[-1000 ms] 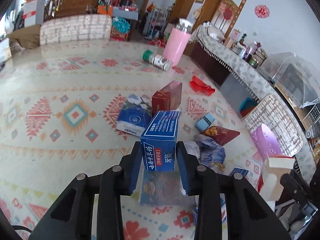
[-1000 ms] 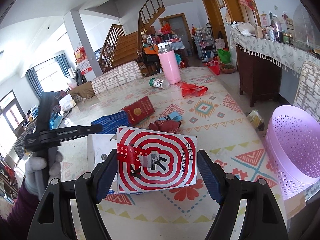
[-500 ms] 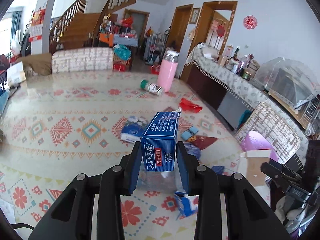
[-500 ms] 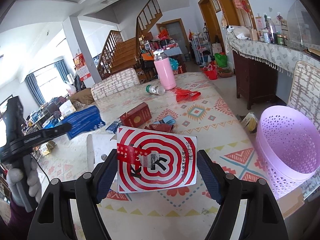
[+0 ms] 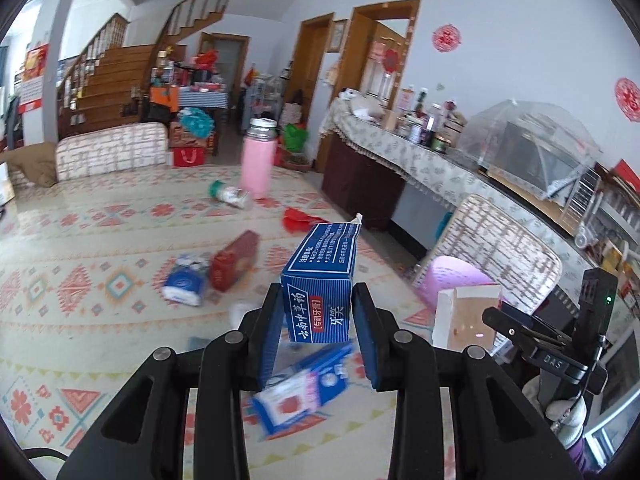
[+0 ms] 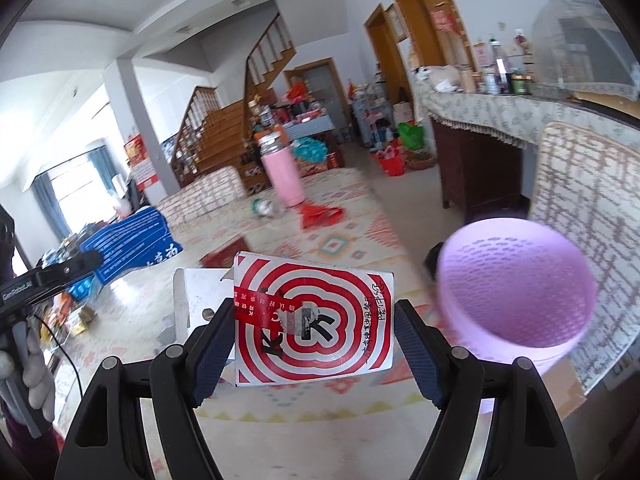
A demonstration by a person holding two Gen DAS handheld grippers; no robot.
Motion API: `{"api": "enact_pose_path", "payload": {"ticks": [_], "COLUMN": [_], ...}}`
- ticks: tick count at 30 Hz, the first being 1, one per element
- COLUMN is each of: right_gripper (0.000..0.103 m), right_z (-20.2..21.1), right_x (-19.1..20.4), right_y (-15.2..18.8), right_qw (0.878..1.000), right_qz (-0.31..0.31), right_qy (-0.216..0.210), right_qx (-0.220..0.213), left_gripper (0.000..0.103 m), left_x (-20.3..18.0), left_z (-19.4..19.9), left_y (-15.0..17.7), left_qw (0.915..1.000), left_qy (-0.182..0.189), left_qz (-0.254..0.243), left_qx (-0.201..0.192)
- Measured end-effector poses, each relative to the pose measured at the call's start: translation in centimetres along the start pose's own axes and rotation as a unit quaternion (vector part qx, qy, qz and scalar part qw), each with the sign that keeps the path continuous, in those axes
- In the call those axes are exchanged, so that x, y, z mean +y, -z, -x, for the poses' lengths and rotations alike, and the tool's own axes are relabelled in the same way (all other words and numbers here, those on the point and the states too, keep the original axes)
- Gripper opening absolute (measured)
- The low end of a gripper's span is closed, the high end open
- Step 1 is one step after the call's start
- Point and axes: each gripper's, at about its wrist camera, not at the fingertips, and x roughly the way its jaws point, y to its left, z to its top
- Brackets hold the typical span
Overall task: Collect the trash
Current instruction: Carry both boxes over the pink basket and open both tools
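**Both grippers carry boxes above the patterned table**

The left gripper (image 5: pixel 318 330) is clamped on a blue toothpaste box (image 5: pixel 320 284), its 2 pads pressed against the box's long sides, the torn flap end pointing away from the camera. The box is held in the air above the table (image 5: pixel 80 240).

The right gripper (image 6: pixel 314 344) grips a red-and-white ringed carton (image 6: pixel 316 320) across its width, jaws set wide and closed on it, an opened white flap sticking out on its left. Just right of that carton, off the table's edge, stands the lilac perforated basket (image 6: pixel 516 284), in front of a woven chair back (image 6: pixel 592 208).

Still lying on the table: a dark red box (image 5: pixel 234 260) touching a blue-and-white tissue pack (image 5: pixel 186 284), a blurred blue wrapper (image 5: pixel 304 390) beneath the left gripper, a red bag (image 5: pixel 298 218), a tipped green-capped bottle (image 5: pixel 230 196) and an upright pink flask (image 5: pixel 258 160).
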Motion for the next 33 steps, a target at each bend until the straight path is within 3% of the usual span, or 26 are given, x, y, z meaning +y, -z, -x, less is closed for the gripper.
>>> {"api": "enact_pose_path", "payload": {"ticks": [7, 15, 22, 28, 33], "right_gripper": [0.082, 0.082, 0.082, 0.082, 0.087], "right_z": [2.4, 3.8, 2.8, 1.0, 0.1], "right_x": [-6.7, -14.5, -19.4, -20.6, -20.8], "right_y": [-1.0, -3.1, -4.3, -5.0, -5.0], "right_qw": [0.997, 0.989, 0.984, 0.984, 0.984], "right_qz": [-0.037, -0.083, -0.109, -0.114, -0.128], "right_qy": [0.058, 0.112, 0.135, 0.136, 0.119], "right_qx": [-0.026, -0.045, -0.035, -0.026, -0.024], "left_gripper": [0.033, 0.033, 0.033, 0.034, 0.053], "left_x": [-6.5, -14.7, -19.5, -21.5, -21.4], "left_z": [-4.2, -11.8, -17.6, -21.2, -20.8], "left_y": [-1.2, -2.4, -2.7, -2.5, -1.8], "left_qw": [0.9981, 0.9902, 0.9850, 0.9810, 0.9826], "left_qy": [0.046, 0.107, 0.124, 0.134, 0.123], "left_qz": [-0.036, -0.058, -0.069, -0.070, -0.073], "left_qx": [0.019, 0.068, 0.099, 0.122, 0.118]}}
